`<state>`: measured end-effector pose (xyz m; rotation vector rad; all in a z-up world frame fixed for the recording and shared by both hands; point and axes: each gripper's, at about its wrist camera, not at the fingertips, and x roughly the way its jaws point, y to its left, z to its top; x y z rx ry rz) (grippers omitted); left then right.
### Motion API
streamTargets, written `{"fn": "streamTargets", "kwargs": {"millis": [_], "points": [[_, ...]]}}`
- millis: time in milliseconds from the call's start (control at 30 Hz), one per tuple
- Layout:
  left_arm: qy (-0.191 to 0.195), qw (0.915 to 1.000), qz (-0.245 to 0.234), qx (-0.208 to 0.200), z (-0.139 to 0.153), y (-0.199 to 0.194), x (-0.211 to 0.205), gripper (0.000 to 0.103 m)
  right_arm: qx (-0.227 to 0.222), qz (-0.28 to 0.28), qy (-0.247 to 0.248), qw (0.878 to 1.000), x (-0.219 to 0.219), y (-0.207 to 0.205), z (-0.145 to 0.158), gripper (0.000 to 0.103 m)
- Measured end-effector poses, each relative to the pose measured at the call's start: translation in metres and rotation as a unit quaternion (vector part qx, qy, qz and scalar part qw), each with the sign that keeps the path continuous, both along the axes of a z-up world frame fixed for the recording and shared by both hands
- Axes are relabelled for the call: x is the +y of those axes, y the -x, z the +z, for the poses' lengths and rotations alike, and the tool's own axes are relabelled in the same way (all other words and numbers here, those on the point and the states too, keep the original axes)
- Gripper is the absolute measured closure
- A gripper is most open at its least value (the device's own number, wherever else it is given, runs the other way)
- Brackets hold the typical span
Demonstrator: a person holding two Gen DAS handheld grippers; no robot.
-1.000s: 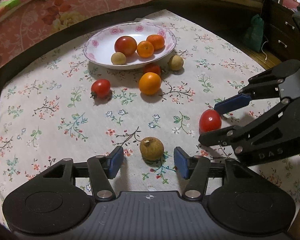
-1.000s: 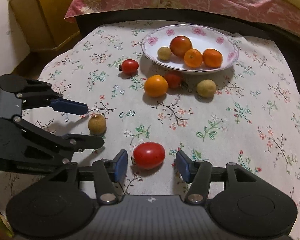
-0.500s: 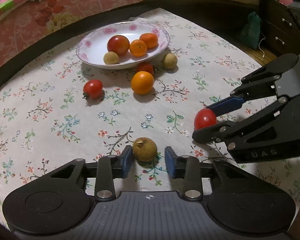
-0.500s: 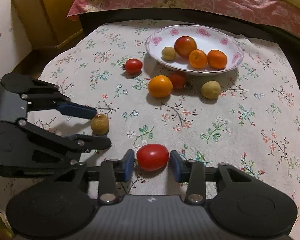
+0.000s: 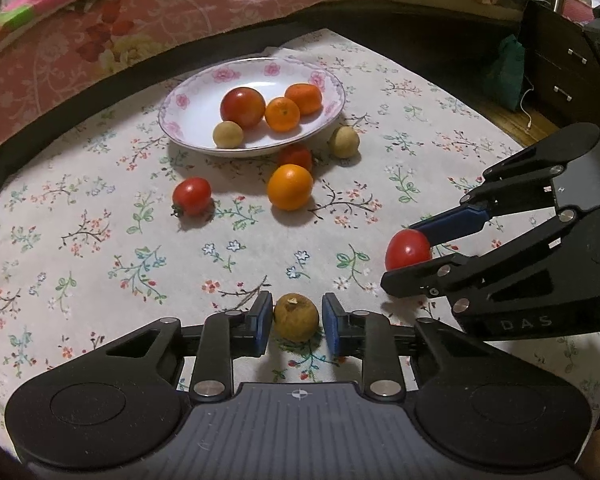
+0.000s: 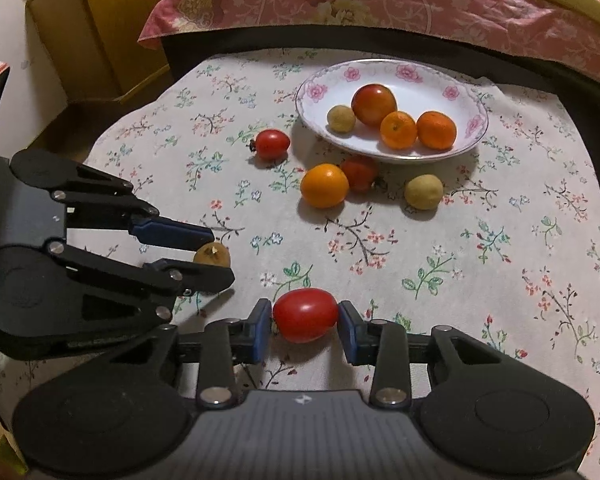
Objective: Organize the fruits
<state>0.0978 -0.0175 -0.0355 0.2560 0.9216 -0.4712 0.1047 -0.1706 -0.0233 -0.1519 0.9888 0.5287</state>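
My left gripper [image 5: 296,322] is shut on a small brown longan [image 5: 296,317] at the near edge of the floral cloth; it also shows in the right wrist view [image 6: 212,255]. My right gripper [image 6: 305,322] is shut on a red cherry tomato [image 6: 305,314], which the left wrist view also shows [image 5: 407,249]. A white floral plate [image 5: 188,108] at the back holds a large tomato [image 5: 242,106], two oranges and a longan. In front of it on the cloth lie an orange [image 5: 290,186], two red tomatoes and another longan [image 5: 343,142].
A bed with a pink floral blanket [image 5: 160,20] runs behind the table. A dark drawer unit [image 5: 560,72] stands at the right in the left wrist view. A yellow cabinet [image 6: 100,28] stands at the left in the right wrist view.
Both grippers went from open to closed: the left shut on the longan, the right on the cherry tomato. Both views have drawn slightly nearer to their fruit.
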Motion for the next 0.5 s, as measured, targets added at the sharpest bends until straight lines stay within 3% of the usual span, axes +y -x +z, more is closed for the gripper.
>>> {"fn": "streamTargets", "kwargs": {"millis": [300,500], "points": [[-0.001,1.0,0.001,0.009,-0.0089,0.0,0.0011,0.062,0.003,-0.004,0.004,1.0,-0.0002,-0.0031,-0.0056,0.067],[-0.003,0.9999,0.007,0.008,-0.0104,0.0031,0.0019,0.064,0.009,-0.009,0.003,1.0,-0.0029,-0.0064,-0.0069,0.067]]}}
